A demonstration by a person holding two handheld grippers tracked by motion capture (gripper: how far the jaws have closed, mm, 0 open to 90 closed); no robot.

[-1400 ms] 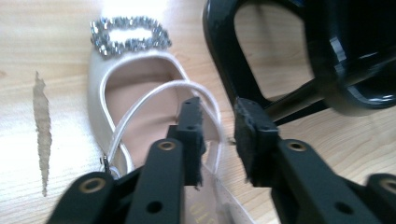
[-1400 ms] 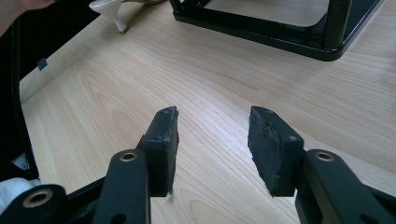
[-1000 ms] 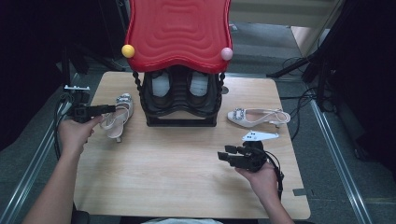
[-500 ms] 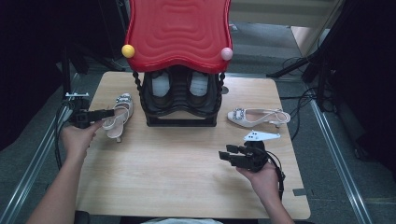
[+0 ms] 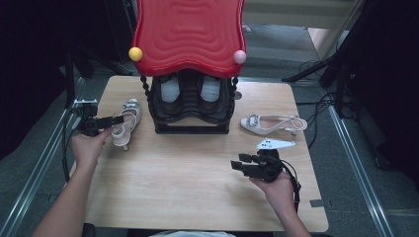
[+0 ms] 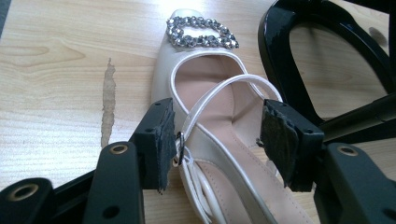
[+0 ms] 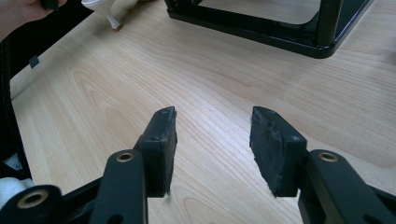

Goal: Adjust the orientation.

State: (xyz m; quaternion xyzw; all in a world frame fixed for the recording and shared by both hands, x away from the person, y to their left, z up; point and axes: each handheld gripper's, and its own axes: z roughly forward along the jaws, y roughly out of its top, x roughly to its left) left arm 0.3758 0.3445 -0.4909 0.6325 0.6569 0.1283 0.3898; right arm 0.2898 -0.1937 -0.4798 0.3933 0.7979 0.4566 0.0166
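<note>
With jaws just opened, L gripper (image 6: 217, 135) straddles shoe (image 6: 210, 121) mid-frame, left pad touching strap; R gripper (image 7: 212, 140) apart over table (image 7: 93, 93).

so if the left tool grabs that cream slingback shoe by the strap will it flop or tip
Probably both. The thin straps on the cream shoe look soft, so they would likely flex and let the body swing. Its narrow heel suggests it tips easily when nudged. The left tool has just been opening, the shoe between its pads, one brushing the buckle.
</note>
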